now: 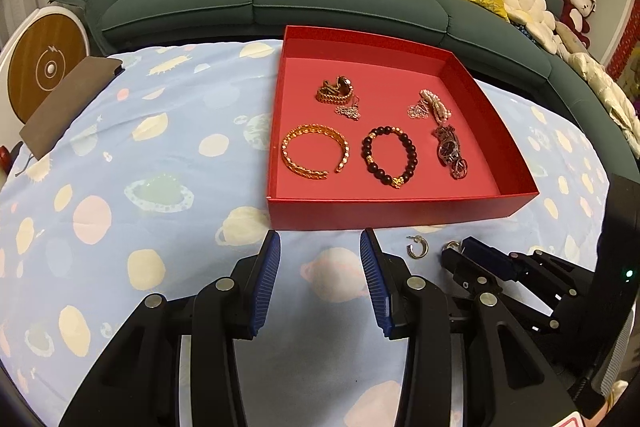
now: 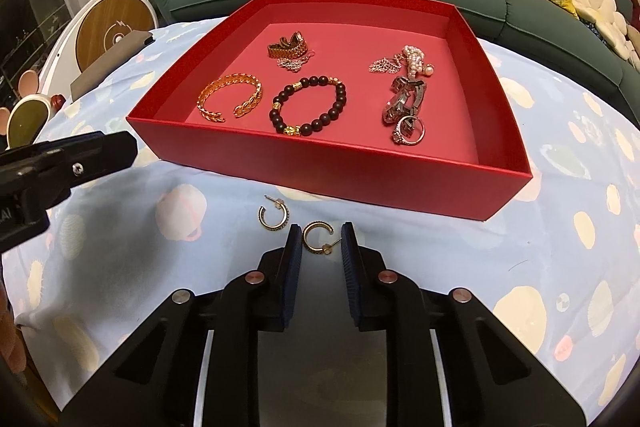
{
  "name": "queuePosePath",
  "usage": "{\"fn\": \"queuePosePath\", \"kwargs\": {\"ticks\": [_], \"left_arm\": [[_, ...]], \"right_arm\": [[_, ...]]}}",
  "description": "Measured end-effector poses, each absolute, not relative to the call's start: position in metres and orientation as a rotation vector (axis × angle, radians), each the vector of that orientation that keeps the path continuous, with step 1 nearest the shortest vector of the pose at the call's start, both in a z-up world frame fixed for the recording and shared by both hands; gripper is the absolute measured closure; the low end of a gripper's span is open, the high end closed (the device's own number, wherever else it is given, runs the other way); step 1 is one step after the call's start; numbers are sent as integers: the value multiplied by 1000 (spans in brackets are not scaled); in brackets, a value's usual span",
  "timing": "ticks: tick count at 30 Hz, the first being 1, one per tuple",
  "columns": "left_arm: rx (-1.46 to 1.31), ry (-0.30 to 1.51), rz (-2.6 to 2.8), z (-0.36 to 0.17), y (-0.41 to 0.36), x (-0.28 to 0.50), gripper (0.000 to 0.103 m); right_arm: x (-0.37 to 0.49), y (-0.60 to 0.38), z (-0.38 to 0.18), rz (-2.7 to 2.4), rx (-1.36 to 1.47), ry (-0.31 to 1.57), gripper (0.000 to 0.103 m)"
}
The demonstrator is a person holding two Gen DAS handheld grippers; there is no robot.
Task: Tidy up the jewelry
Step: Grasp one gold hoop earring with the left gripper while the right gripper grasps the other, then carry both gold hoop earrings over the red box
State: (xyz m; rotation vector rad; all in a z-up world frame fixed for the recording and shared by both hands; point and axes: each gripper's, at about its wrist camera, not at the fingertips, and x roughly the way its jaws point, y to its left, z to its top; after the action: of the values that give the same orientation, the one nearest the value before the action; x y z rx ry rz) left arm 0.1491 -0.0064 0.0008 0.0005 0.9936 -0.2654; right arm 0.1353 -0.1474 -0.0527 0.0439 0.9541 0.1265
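Landmark: the red box sits on the planet-print cloth, and everything below is placed from it.
Your right claw: just in front of the box's near wall, fingers narrowed around a gold hoop earring. The blue pads stand close on both sides; I cannot tell if they are pressing on it.
Second earring: lying loose on the cloth, in front of the box, just left of your right claw.
Your left claw: in front of the box's near left corner, fingers partly apart, nothing between them.
Inside the box: gold bangle near left, dark bead bracelet middle, watch and ring near right.
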Motion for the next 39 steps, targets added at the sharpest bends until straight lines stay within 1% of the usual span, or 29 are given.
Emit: {"fn": "queuePosePath", "kwargs": {"ticks": [7,16,23,25,26,27,32,39], "left_arm": [[17,1033,-339,-21,-38,150,64],[49,1041,-364,-42,-74,157,64],[117,981,-348,-46,-92,153,65],[141,966,-340,-47,-94,151,75],[147,962,-341,-47,-95,151,84],[144,964,-343,-47,-94,151,88],[106,992,-370,-43,-87,153,88],[67,969,-390,-24,-70,143,89]], "right_arm": [[125,-172,-42,93,100,966,84],[118,-196,-45,76,137,982,84],[113,-212,-45,71,157,982,84],[113,-215,-46,68,161,983,84],[113,-216,-46,67,164,983,84],[113,-216,-46,67,165,983,84],[111,-216,-42,73,166,971,84],[107,-211,-30,92,165,946,84]]}}
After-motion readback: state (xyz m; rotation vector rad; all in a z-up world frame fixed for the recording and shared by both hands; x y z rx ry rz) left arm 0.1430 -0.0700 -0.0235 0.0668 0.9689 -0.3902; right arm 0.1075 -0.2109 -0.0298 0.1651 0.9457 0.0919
